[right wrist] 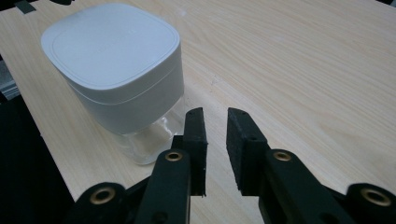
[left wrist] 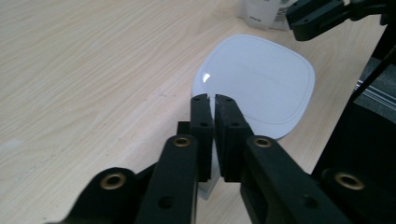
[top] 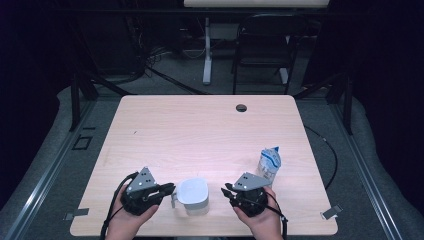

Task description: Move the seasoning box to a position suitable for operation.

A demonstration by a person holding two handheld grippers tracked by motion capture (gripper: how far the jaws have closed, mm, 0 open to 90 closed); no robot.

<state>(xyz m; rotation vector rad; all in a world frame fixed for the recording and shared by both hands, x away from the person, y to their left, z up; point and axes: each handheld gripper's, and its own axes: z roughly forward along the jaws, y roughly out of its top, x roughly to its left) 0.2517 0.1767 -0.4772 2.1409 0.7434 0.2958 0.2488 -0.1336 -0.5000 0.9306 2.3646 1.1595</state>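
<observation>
White-lidded container [top: 193,195] stands near the front edge of the bench [top: 200,130], between the two hand-held grippers. It has a rounded-square white top [right wrist: 112,46] over a clear lower body [right wrist: 149,140], which the right gripper view shows resting on the pale wood.

Going left to right in the high view: the left hand-held gripper [top: 169,189] lies low over the bench, held from below by the person's left hand [top: 131,216], its tip reaching the container's left side. In the left gripper view its jaws stand almost pressed together, with only a thin slit between them. They sit right at the container's near edge; something pale shows low in the slit, but I cannot tell whether the pads pinch any part of it.

Next comes the container itself, upright with its lid on.

To its right, the right hand-held gripper [top: 226,191] points toward the container and stands just apart from it, held by the right hand [top: 261,220]. In the right gripper view its jaws are parted by a narrow gap with bare bench between them, the container up and to the left of the tips, untouched.

Farther right and a little behind, a small blue-and-white packet [top: 269,163] stands on the bench, just beyond the right hand-held gripper.
</observation>
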